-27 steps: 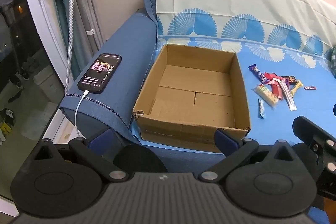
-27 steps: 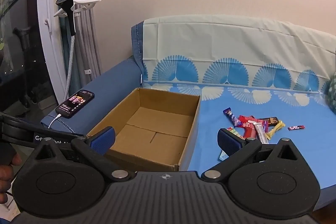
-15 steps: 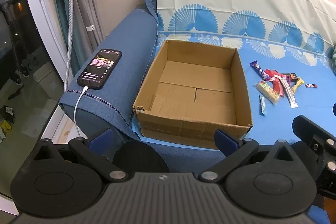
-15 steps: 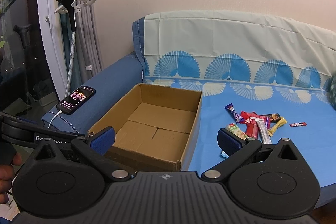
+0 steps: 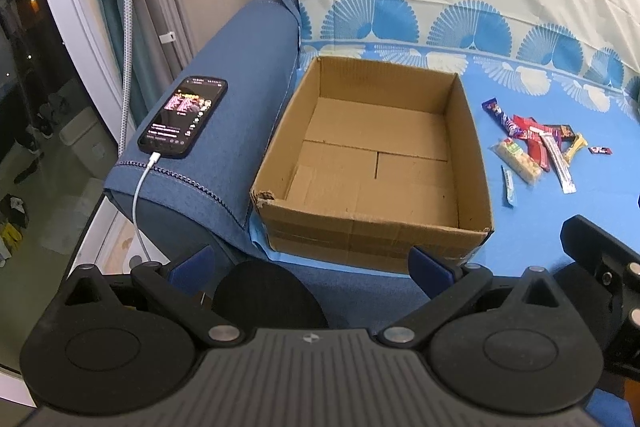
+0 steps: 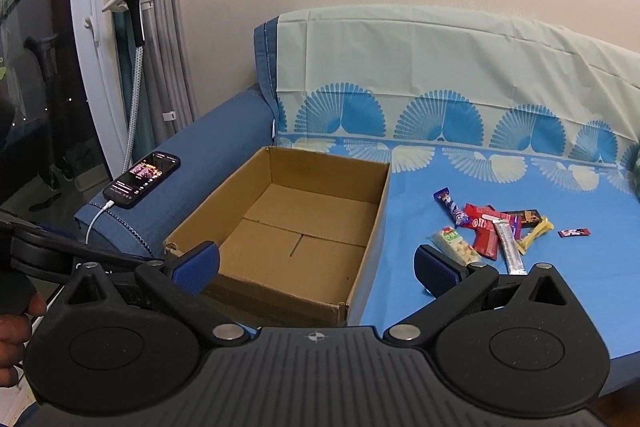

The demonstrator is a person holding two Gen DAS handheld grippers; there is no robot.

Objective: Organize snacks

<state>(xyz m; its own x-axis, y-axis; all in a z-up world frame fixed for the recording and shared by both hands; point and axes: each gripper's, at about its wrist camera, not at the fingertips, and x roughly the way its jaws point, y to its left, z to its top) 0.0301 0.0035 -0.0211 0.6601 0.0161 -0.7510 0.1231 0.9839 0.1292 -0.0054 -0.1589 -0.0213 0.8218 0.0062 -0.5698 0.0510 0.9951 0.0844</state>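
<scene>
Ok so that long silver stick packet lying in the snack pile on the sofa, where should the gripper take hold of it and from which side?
Grip the silver stick packet near its lower end, which sticks out of the snack pile toward the camera. Its upper end overlaps the red wrapper. It lies flat on the blue sofa cover, so I'd come from above with the right gripper, fingers across its narrow width.
</scene>
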